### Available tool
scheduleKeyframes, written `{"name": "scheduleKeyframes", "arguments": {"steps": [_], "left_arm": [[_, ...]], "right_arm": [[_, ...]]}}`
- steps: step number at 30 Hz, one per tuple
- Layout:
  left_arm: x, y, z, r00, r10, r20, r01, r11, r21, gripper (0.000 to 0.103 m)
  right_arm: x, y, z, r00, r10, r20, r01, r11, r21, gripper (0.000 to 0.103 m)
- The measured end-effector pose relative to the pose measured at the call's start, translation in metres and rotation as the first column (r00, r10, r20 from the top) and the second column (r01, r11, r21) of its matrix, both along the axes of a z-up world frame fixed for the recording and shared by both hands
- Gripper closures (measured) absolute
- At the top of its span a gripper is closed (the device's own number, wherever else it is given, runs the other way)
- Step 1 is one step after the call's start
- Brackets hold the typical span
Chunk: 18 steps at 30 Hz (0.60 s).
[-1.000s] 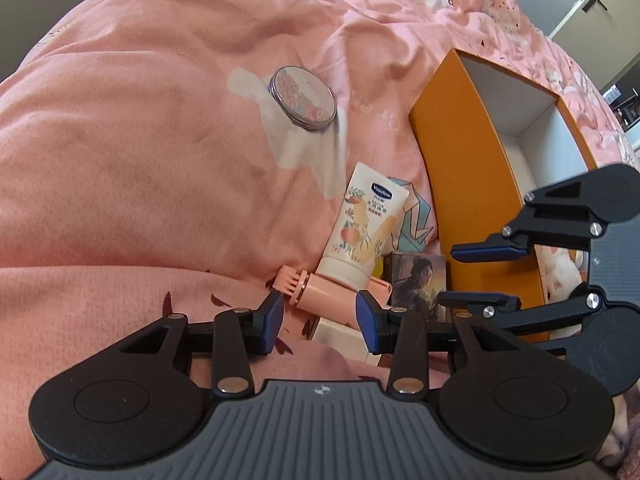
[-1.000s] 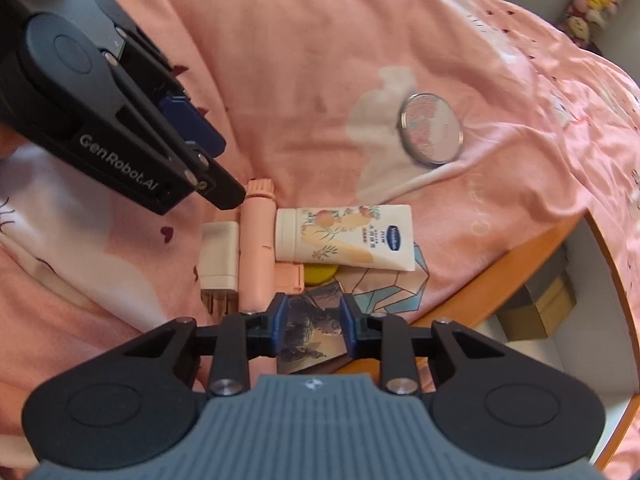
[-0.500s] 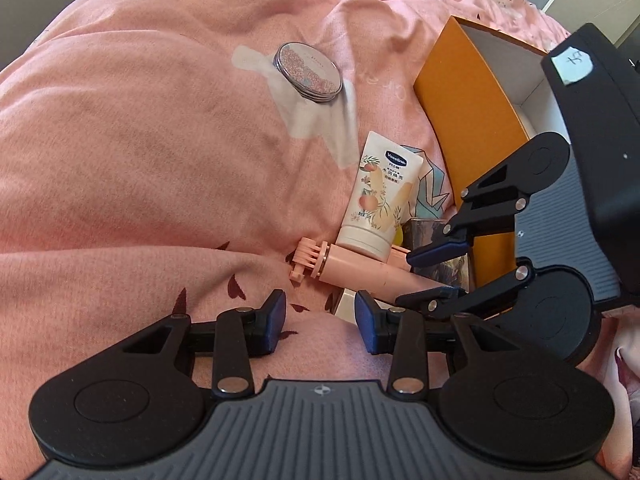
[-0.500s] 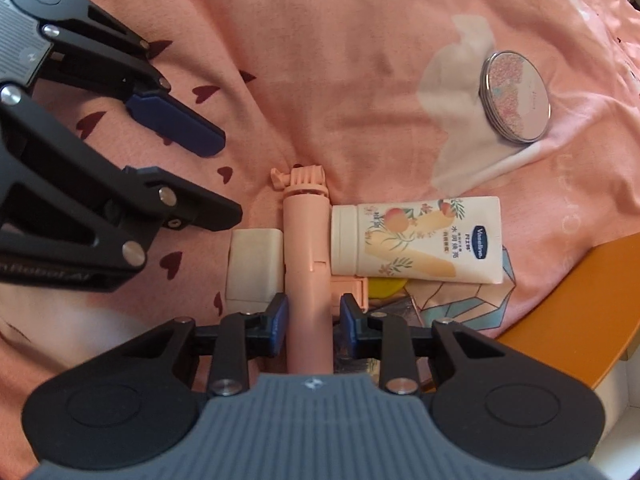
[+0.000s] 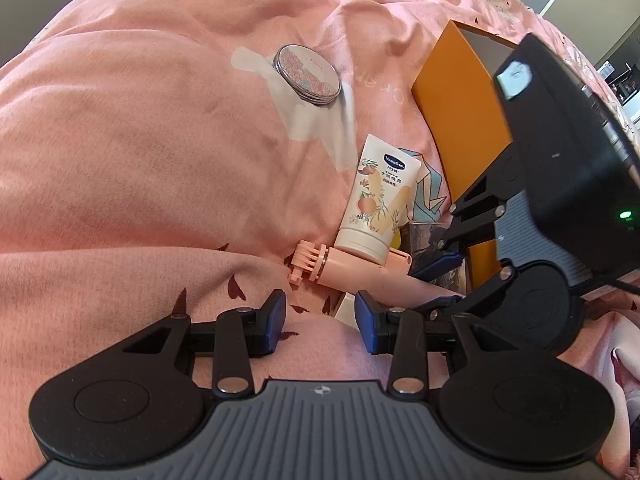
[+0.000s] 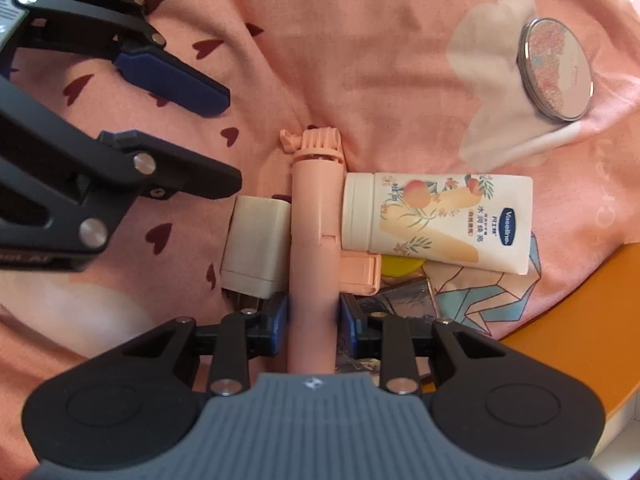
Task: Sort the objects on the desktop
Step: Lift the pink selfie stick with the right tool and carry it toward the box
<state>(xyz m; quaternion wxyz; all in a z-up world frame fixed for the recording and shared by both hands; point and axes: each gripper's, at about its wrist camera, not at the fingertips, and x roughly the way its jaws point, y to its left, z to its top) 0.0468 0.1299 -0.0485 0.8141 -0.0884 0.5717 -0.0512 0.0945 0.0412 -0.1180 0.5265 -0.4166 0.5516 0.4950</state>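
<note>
Selfie stick (image 6: 316, 236), pink and lying lengthwise among the clutter on the pink bedspread (image 6: 360, 60), is shown between the blue pads of the right gripper (image 6: 313, 322), which has been lowered over its handle within the last second; a second earlier a small photo card (image 6: 404, 300) lay between those pads instead. The jaws stand narrow and appear closed on the handle, though contact at the pads is blurred and can only be judged probable. From this it may be inferred that the stick has been chosen as the next object to be sorted, presumably into the orange box (image 6: 580, 320) at the right edge. Read from left to right in the right wrist view are the left gripper (image 6: 200, 140), hanging half open and empty above the cloth, a white charger (image 6: 256, 244) touching the stick, the stick itself, a hand cream tube (image 6: 436, 220) resting against it, and a round compact mirror (image 6: 556, 68) well apart. In the left wrist view the left gripper (image 5: 320, 316) is seen to hold nothing, and the box (image 5: 456, 120) is shown as a tall wall with an open top, while the charger is almost wholly hidden there.
</note>
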Motion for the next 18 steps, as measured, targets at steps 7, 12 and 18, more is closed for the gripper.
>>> {"name": "scheduleKeyframes", "arguments": {"steps": [7,12,18], "left_arm": [[-0.003,0.000,0.003,1.000,0.013,0.013,-0.013,1.000,-0.011,0.058],[-0.008,0.003,0.011,0.999,0.026,0.046,-0.025,0.999,-0.034,0.058],[-0.013,0.013,0.038,0.991,0.050,0.122,-0.043,0.997,-0.059,0.058]], "right_arm": [[-0.005,-0.011,0.001,0.999,-0.015,0.035,0.013,0.998,0.053,0.074],[0.001,-0.035,0.024,0.995,-0.098,0.017,0.094,0.985,0.147,0.075],[0.009,-0.060,0.054,0.983,-0.185,-0.018,0.184,0.954,0.239,0.075]]}}
